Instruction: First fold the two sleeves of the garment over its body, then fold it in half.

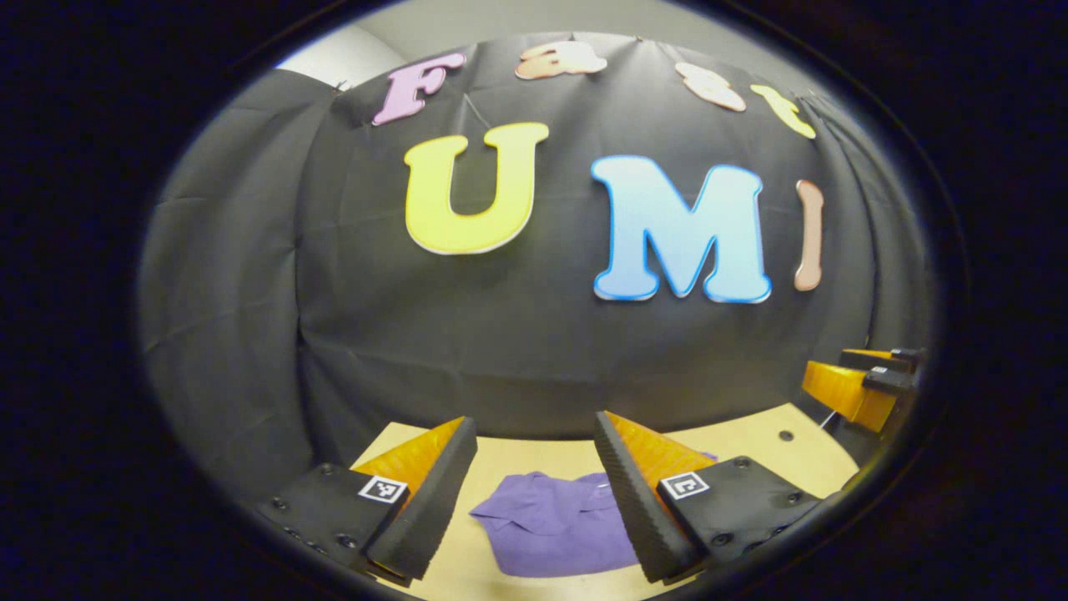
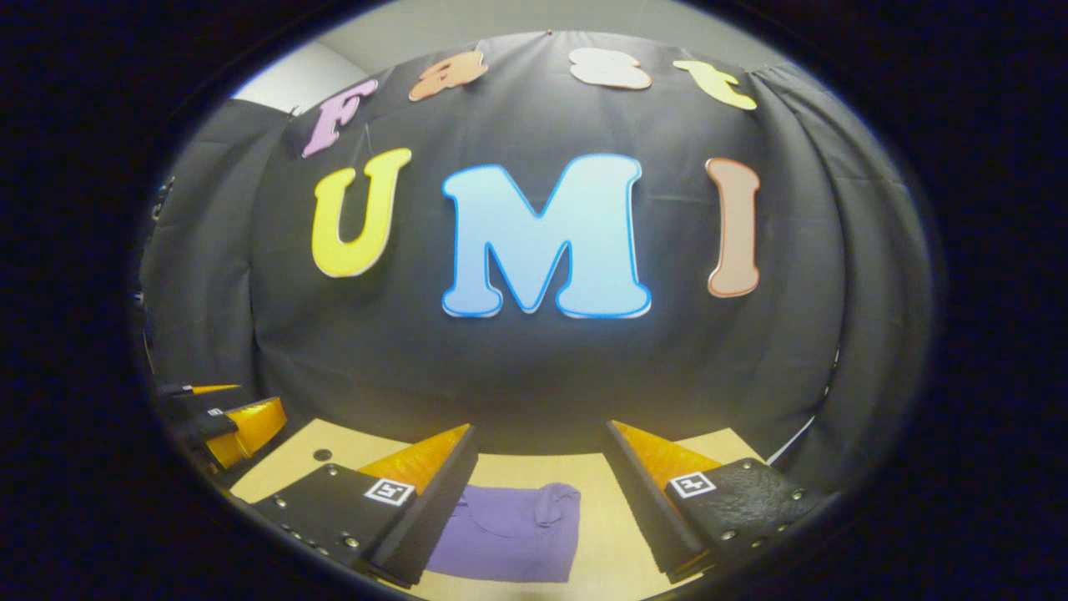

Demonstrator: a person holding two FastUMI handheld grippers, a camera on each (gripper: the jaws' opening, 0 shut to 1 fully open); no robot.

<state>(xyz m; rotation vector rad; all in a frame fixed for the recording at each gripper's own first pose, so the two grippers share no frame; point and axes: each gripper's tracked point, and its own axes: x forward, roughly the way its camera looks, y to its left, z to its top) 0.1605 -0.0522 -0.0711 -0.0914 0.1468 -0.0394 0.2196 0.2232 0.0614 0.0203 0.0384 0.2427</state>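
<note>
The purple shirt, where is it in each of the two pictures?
Left gripper view: the purple shirt lies on the table at bottom centre, between the fingers.
Right gripper view: the purple shirt lies at bottom centre, nearer the left-hand finger.
Shared landmark: the light wooden table beneath it.

A plain purple cloth garment (image 1: 555, 526) (image 2: 509, 530), without any print, lies on the pale tan wooden desk (image 1: 751, 438) (image 2: 601, 534) before the black cloth wall (image 1: 517, 351) (image 2: 534, 367).
</note>
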